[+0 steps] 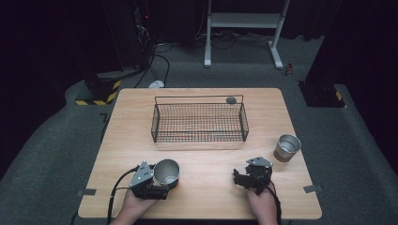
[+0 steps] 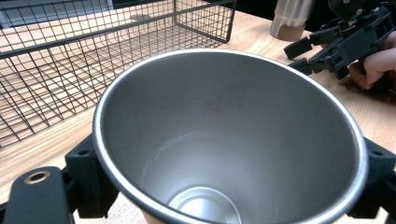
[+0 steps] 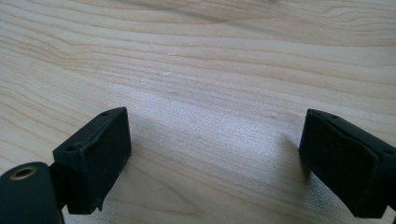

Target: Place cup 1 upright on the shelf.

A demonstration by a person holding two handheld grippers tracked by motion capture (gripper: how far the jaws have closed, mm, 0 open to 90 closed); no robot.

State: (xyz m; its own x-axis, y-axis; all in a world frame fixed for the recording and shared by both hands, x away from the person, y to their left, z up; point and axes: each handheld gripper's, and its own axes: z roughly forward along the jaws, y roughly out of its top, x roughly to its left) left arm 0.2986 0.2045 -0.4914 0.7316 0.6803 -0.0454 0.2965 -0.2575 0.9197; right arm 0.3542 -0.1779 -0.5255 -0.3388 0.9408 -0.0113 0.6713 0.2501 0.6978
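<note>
Two steel cups, one wire basket, two grippers on one table.

Left gripper clamps the near cup at the table's front left; right gripper stands apart, empty; the second cup stands right of the basket.

1. A light wooden table stands on grey carpet.
2. Beyond it, a white metal frame (likely a desk's legs) stands on the floor.
3. Black-and-yellow hazard tape marks a dark base at left.
4. The surroundings are dark, with black cables trailing.
</note>
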